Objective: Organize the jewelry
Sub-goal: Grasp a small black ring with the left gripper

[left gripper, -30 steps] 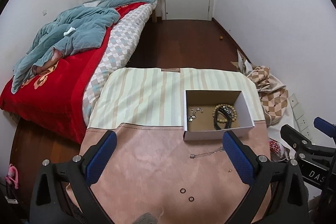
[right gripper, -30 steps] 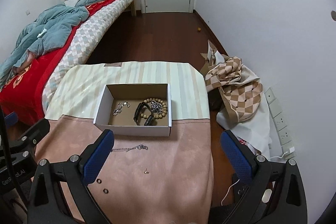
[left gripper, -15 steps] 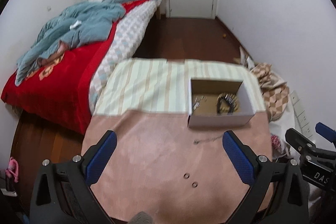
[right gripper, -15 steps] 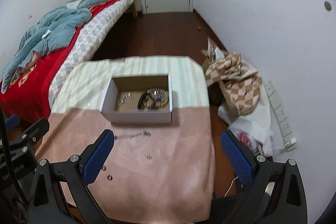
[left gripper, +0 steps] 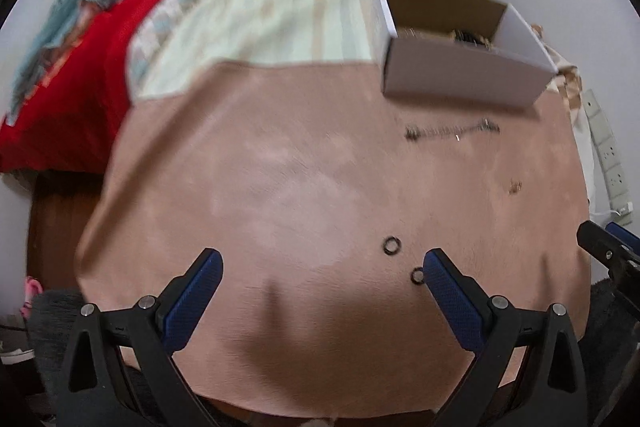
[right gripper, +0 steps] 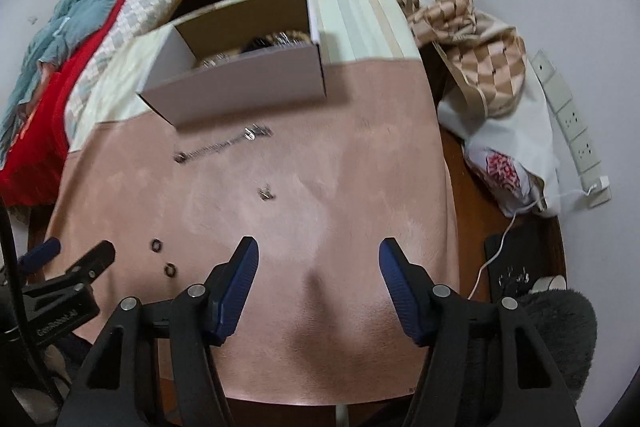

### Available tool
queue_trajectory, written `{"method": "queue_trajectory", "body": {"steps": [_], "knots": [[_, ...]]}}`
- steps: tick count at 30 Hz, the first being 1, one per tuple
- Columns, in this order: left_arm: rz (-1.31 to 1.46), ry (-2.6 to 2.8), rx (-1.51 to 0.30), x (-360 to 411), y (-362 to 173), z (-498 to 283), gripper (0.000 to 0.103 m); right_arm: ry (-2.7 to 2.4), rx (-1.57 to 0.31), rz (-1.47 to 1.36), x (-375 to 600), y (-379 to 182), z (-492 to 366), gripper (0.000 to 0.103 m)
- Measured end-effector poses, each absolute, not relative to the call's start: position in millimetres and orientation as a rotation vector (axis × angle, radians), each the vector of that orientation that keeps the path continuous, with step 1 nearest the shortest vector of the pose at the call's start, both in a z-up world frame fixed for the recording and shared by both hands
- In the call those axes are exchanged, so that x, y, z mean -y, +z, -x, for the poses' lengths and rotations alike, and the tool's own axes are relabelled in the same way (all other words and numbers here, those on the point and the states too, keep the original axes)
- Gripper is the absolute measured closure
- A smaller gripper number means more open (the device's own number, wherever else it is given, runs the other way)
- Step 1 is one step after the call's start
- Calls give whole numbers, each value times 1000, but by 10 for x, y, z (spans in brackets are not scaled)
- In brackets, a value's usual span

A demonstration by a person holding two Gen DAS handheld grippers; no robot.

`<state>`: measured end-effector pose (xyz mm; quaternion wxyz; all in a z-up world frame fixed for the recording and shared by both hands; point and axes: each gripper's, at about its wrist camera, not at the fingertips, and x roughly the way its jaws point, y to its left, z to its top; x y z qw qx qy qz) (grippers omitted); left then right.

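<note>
The pink cloth (left gripper: 304, 195) is spreading under both claws, with the white box (right gripper: 240, 87) lying far ahead. The left gripper (left gripper: 320, 271) is hovering with jaws spread, empty, two dark rings (left gripper: 392, 245) sitting just inside its right finger. The right gripper (right gripper: 318, 263) is gaping empty too; the chain (right gripper: 224, 145) and stud (right gripper: 266, 193) are lying ahead-left. Pinching one ring likely calls for a low, centred approach. The left gripper's label is reading roughly "GenRobot.AI".

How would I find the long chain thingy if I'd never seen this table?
Look at the pink cloth covering the near part of the table, then at the white cardboard box on it. Just in front of the box lies the silver chain, stretched in a thin line. The two dark rings and the tiny earring nearby are much smaller.
</note>
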<state>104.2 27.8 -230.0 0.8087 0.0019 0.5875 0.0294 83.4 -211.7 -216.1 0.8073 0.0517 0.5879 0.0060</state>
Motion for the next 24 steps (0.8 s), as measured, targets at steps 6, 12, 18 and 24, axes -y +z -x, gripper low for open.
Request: {"method": "queue_trajectory", "body": {"steps": [6,12,18,24], "knots": [[16,-16,-1311,-122,-2519,-1092,25,-13,-1279,-117,2205,-2279,-877,38],[12,-68,-1316,-12,-2625,-1104,61,-22,-1288,-128,2233,-2329,-937,38],[-1,-80,-1286,3,-2617,-1126,93,24,-1273,-182,2214,-2385,-1005,38],[7,-64,-1260,-71,-2559,-1263,93,99,-1230,-232,2065,-2495,-1186,50]]}}
